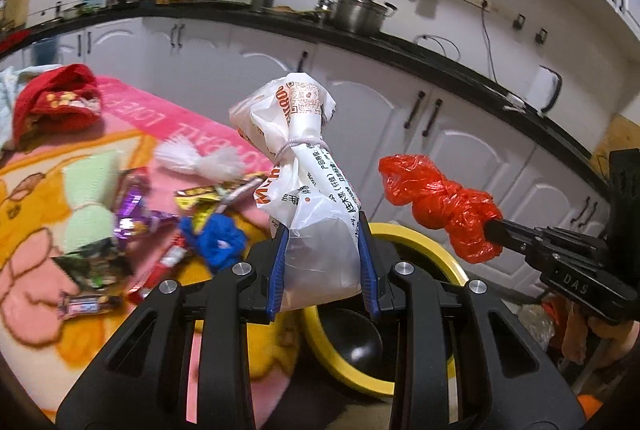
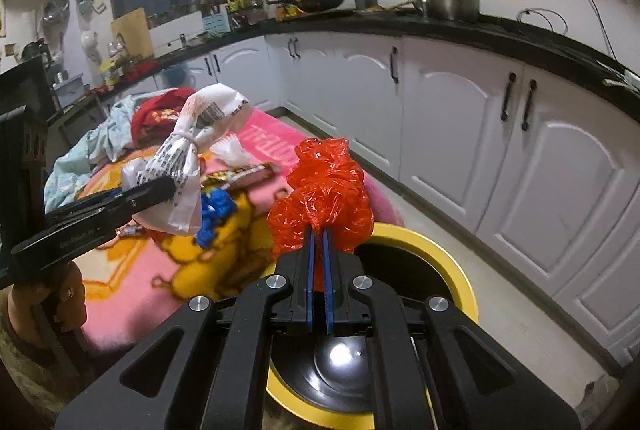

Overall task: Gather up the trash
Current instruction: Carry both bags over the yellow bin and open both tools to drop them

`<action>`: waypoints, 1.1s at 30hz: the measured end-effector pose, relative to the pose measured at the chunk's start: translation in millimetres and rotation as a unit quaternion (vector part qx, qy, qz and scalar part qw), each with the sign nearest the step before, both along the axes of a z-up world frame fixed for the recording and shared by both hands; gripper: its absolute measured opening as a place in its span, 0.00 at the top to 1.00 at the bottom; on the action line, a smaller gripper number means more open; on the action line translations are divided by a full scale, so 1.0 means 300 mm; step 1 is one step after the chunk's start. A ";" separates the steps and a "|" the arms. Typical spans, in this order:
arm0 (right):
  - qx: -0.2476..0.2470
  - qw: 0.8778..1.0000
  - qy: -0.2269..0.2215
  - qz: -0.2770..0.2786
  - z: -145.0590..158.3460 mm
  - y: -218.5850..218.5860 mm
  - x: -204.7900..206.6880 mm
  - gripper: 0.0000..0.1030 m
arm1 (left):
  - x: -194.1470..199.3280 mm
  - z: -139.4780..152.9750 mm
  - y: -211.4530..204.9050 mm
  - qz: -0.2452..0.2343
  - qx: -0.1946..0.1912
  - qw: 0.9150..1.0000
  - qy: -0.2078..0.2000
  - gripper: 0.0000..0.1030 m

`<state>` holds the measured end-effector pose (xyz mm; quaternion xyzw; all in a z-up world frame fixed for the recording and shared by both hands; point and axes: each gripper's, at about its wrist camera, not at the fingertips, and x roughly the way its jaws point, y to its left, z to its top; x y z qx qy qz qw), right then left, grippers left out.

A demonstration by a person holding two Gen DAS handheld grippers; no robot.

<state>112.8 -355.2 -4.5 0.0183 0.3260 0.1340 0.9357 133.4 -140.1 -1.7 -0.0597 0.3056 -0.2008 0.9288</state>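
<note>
White bag (image 1: 316, 198): knotted plastic bundle with printed text, tied round the middle with string; long axis upright, tail flaring up and away, fat end low between the blue pads.
Left gripper (image 1: 325, 270): clamped on the lower part of the white bag, jaws part-way apart around its bulk; seen from the right wrist view (image 2: 176, 190) reaching in from the left.
Red bag (image 2: 320, 190): crumpled, knotted plastic; long axis running out along the fingers, free end pointing up and away from the pads.
Right gripper (image 2: 319, 230): pinched nearly together on the near end of the red bag, a thin fold caught between the blue pads; in the left wrist view (image 1: 490, 226) entering from the right, red bag (image 1: 440, 206) sticking out leftward.
Bin (image 2: 460, 270): round, yellow rim, black inside, on the floor beside the blanket; below both held bags.
Blanket (image 1: 32, 310): pink and yellow, cartoon print.
Left on blanket: blue bundle (image 1: 216, 238), green bundle (image 1: 90, 198), white bundle (image 1: 196, 160), several wrappers (image 1: 132, 206), blurred.
Background: white cabinets (image 2: 520, 158) under a black bench (image 2: 440, 22) with a steel pot (image 2: 452, 0).
</note>
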 end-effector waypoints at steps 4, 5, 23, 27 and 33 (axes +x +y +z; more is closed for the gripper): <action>-0.007 1.000 0.014 -0.013 -0.032 -0.050 -0.021 0.96 | 0.013 -0.022 -0.064 -0.021 0.003 1.000 0.008 0.77; -0.007 1.000 0.017 -0.014 -0.035 -0.057 -0.021 0.96 | 0.017 -0.027 -0.080 -0.025 0.004 1.000 0.010 0.77; 0.001 0.996 0.078 -0.048 -0.158 -0.177 -0.020 0.95 | 0.058 -0.161 -0.255 -0.078 0.033 0.994 0.062 0.75; 0.009 0.995 0.084 -0.053 -0.172 -0.189 -0.006 0.87 | 0.068 -0.185 -0.265 -0.076 0.038 0.994 0.073 0.64; 0.019 0.994 0.082 -0.067 -0.181 -0.211 -0.002 0.66 | 0.075 -0.197 -0.243 -0.066 0.035 0.994 0.078 0.35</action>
